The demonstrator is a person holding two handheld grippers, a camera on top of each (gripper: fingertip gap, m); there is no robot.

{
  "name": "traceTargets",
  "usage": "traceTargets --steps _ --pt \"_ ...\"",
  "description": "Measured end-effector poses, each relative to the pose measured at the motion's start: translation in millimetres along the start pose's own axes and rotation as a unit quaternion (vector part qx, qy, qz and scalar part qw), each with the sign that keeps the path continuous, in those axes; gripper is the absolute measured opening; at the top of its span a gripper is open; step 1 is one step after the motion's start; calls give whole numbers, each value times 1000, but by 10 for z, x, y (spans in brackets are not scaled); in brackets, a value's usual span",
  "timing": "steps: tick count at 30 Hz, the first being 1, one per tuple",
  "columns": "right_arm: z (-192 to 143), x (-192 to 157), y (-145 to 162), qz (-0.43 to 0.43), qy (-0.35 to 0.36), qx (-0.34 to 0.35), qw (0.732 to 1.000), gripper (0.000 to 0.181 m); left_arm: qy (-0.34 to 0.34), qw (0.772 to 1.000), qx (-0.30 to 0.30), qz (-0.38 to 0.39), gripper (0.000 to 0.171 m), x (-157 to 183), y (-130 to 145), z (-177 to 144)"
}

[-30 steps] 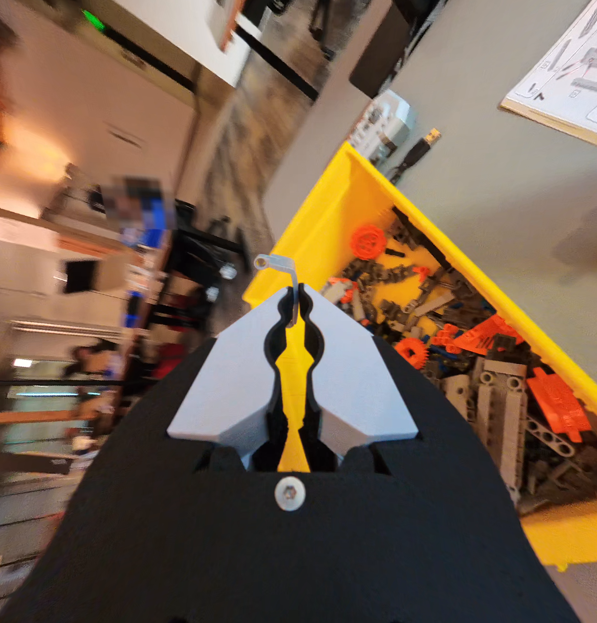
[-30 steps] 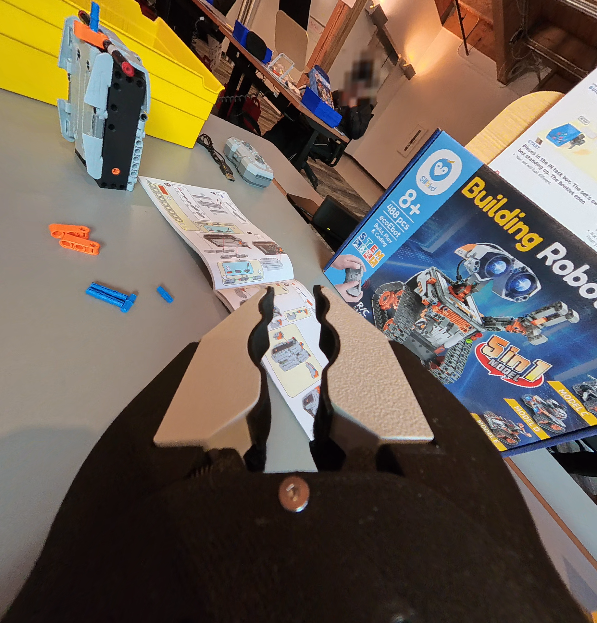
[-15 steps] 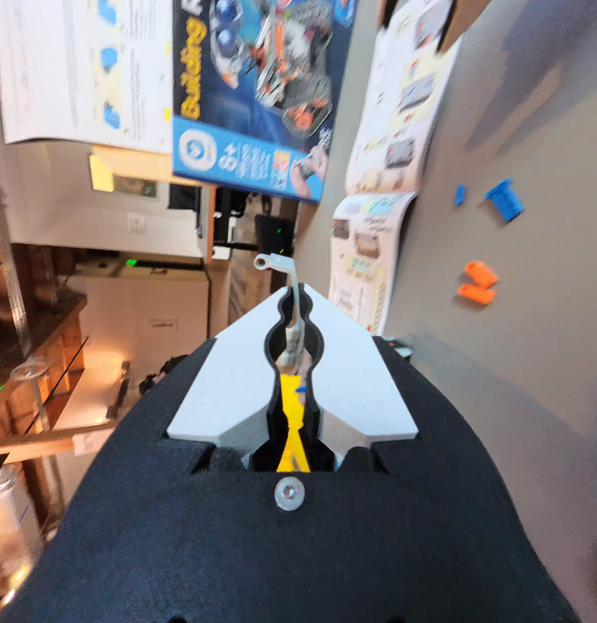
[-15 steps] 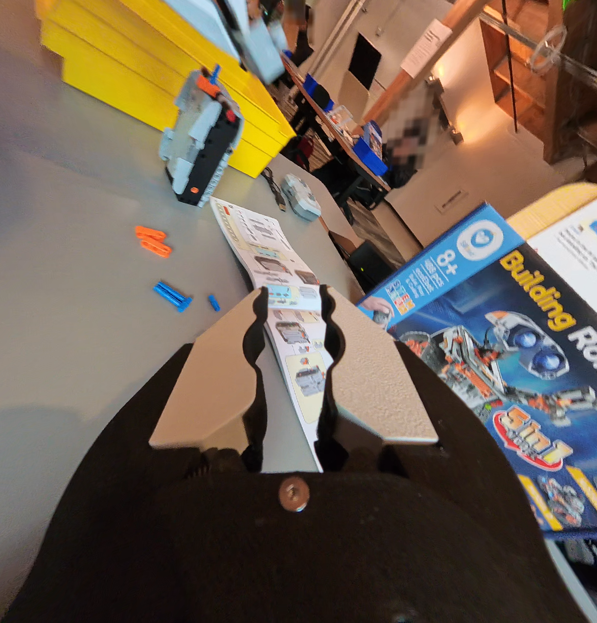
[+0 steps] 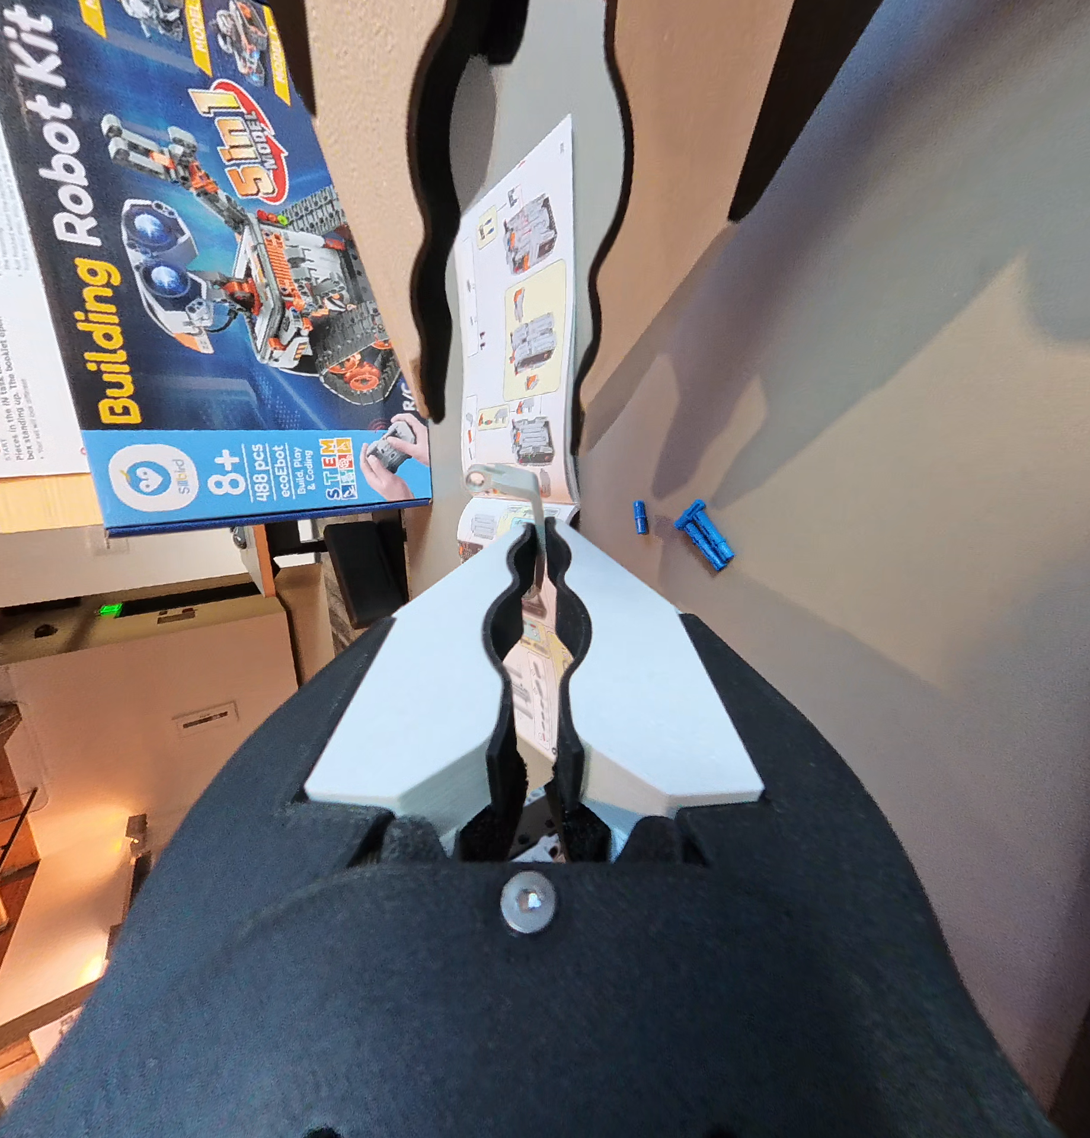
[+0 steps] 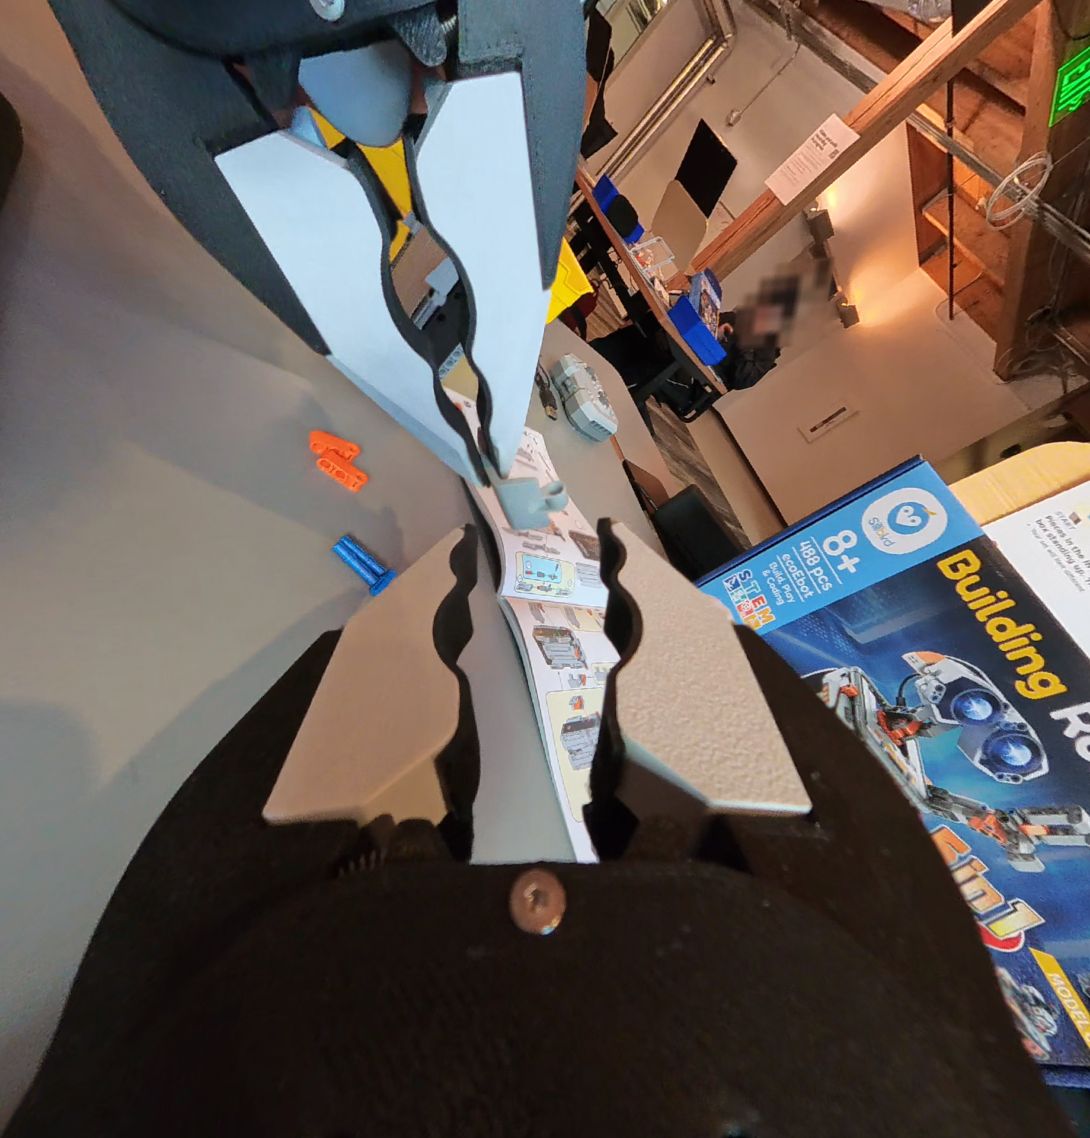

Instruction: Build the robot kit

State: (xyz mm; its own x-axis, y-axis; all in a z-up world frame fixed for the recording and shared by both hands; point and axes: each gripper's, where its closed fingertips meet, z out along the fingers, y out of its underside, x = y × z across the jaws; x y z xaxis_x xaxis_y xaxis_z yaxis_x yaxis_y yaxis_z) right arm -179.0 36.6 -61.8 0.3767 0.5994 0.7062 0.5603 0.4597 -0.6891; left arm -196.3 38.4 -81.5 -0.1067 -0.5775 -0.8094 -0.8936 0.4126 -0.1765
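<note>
My left gripper fingers are clamped on a small grey L-shaped plastic building piece, held in the air above the open instruction booklet on the grey table. My right gripper faces it just beside the piece, fingers spread, empty. Blue pins and orange connectors lie nearby.

The instruction booklet lies partly hidden behind both sets of jaws.

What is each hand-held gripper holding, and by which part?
Left hand-held gripper: small grey L-shaped piece, pinched by one leg. Right hand-held gripper: open, holding nothing.
</note>
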Motion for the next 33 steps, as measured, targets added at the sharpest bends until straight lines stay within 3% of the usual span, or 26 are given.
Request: traceTargets --steps 15,19,22,26,33 --pt "25 -120 4 24 -39 -6 999 24 45 997 41 -38 1 119 -166 -28" --pt "11 -91 4 24 -35 -5 999 24 78 991 50 -95 25 160 -157 -38" --pt "-15 28 121 29 -16 -29 999 24 73 980 70 -173 37 32 -103 -75" --pt "-135 383 306 69 43 -45 996 24 83 942 122 -300 43 -114 -59 -210" --pt "-299 696 415 156 84 -18 984 24 107 904 151 -386 40 8 11 -297"
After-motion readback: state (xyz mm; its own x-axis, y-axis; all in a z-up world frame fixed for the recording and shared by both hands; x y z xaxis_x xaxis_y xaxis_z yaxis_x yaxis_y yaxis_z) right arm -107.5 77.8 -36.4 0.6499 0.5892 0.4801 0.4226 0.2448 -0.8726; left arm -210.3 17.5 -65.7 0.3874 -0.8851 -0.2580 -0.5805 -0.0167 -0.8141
